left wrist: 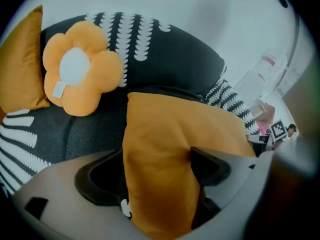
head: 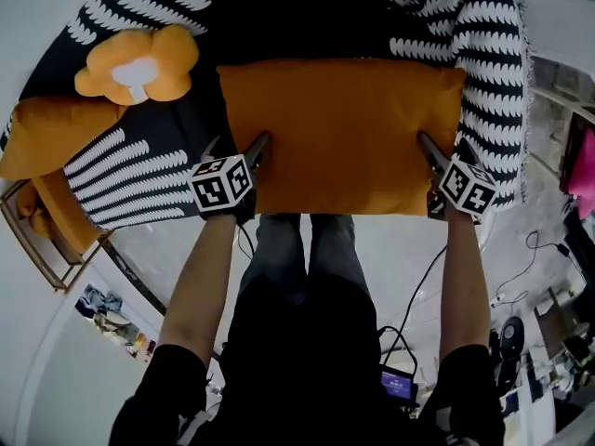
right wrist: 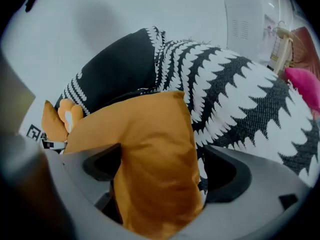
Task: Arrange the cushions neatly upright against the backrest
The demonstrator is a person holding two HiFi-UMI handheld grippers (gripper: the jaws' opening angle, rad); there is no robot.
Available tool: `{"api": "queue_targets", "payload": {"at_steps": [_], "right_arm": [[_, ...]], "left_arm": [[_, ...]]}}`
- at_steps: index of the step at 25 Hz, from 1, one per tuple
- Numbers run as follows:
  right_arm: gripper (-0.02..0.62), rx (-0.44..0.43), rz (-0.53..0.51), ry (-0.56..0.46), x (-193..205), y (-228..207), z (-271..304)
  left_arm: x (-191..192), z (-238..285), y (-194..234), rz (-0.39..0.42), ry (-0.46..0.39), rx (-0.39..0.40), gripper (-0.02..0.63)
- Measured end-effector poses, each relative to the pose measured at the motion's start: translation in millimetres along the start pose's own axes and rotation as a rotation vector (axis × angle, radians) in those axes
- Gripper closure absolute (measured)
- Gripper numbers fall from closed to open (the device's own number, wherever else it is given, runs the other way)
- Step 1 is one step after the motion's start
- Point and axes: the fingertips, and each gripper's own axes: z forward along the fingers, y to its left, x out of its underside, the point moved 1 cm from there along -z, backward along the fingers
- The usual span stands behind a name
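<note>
A large orange rectangular cushion (head: 339, 133) lies on the black sofa with white leaf print (head: 307, 17), its long edge toward me. My left gripper (head: 237, 147) straddles its near left corner and my right gripper (head: 446, 151) its near right corner. In the left gripper view the cushion edge (left wrist: 170, 149) sits between wide jaws (left wrist: 155, 174), with a dark gap at the left pad. In the right gripper view the cushion (right wrist: 150, 154) stands clear of the right pad (right wrist: 165, 171). A flower-shaped orange cushion (head: 139, 65) and another orange cushion (head: 51, 133) rest at the left.
The sofa's backrest (left wrist: 170, 54) rises behind the cushions, against a pale wall. A wooden frame (head: 37, 240) stands at the sofa's left end. Cables and a small lit screen (head: 398, 384) lie on the floor near my legs. Something pink (right wrist: 302, 86) sits at the right.
</note>
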Motion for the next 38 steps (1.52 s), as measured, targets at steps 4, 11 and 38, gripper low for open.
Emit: {"api": "queue_targets", "payload": {"at_steps": [4, 11, 38], "right_arm": [[0.091, -0.058, 0.003, 0.027, -1.2, 0.5, 20.1], [0.094, -0.1, 0.008, 0.096, 1.6, 7.8, 34.6], [0.345, -0.312, -0.214, -0.352, -210.0, 141.7, -90.8]], "left_arm": [[-1.2, 19.8, 7.0, -0.015, 0.003, 0.041, 0.144], [3.1, 40.0, 15.2, -0.085, 0.052, 0.127, 0.069], [-201.6, -115.8, -75.3, 0.026, -0.44, 0.26, 0.426]]}}
